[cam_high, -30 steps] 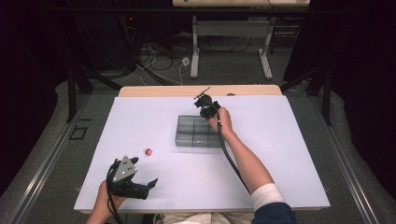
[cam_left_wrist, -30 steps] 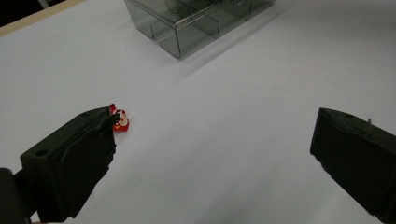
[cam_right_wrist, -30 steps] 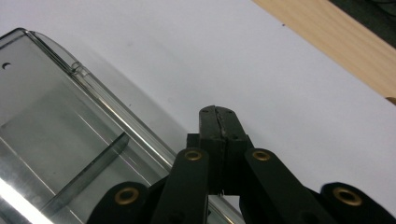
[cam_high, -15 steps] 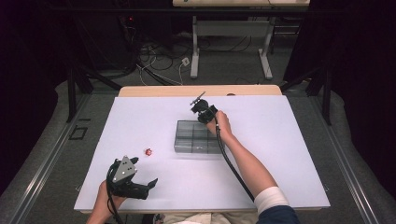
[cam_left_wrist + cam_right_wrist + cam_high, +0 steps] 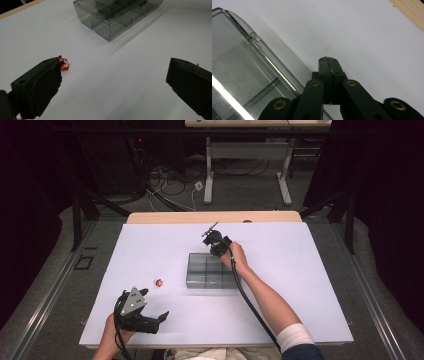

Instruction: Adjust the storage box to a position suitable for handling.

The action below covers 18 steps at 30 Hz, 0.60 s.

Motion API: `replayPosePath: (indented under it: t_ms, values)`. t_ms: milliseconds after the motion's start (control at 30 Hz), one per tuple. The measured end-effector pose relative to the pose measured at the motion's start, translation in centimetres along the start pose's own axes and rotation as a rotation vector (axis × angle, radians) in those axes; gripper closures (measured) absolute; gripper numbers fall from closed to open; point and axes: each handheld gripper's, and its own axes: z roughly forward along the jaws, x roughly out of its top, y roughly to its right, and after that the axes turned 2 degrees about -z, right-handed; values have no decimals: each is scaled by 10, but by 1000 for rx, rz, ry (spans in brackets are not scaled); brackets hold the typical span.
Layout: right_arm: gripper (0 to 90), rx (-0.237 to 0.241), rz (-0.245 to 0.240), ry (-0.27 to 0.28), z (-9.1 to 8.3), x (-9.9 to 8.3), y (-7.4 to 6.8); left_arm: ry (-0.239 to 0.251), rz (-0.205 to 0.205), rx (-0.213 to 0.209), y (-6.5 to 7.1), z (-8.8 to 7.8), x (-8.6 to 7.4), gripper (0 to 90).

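Near left: my left gripper (image 5: 161, 316), jaws wide apart, holding nothing. Small red toy (image 5: 64, 63) on the worktop (image 5: 300, 285) just beyond. Farther: clear box (image 5: 210, 270) mid-worktop; right gripper (image 5: 328, 60) jaws clenched, empty, at its far edge. Likely next: pick up toy.

Light falls evenly from overhead on the white table (image 5: 300, 285), which reads bright with a faint violet cast, while the room from nine through three o'clock sinks into near-black. The high view is soft and grainy. The clear box (image 5: 117, 15) throws a soft shadow toward five o'clock; glare streaks its wall in the right gripper view.
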Motion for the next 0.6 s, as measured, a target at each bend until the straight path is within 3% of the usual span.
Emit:
replayPosePath:
  t_ms: [100,133,167,233,267,333,400,467,567,600]
  values:
    - [900,8,11,6,-1,-2,-2,-1,0,-3,0,0,0,2]
    - [900,5,-8,9,-2,-2,-2,-1,0,-2,0,0,0,2]
    - [870,9,1,-17,-6,-1,-2,-1,1,-2,0,0,0,1]
    - [866,12,11,6,-13,-1,1,0,0,0,0,0,0,2]
    - [866,12,15,58,-14,-2,3,-1,1,0,0,0,0,1]
    - [854,22,29,87,-23,-2,6,-1,0,-3,0,0,0,1]
    - [835,34,27,102,-31,-4,9,-2,0,-3,0,0,0,1]
    - [796,48,33,81,-40,-6,9,-1,3,-3,0,0,0,1]
    - [747,61,20,122,-48,-13,10,-2,1,-2,0,0,0,2]
    - [717,80,12,103,-52,-15,11,4,-1,0,1,1,0,2]
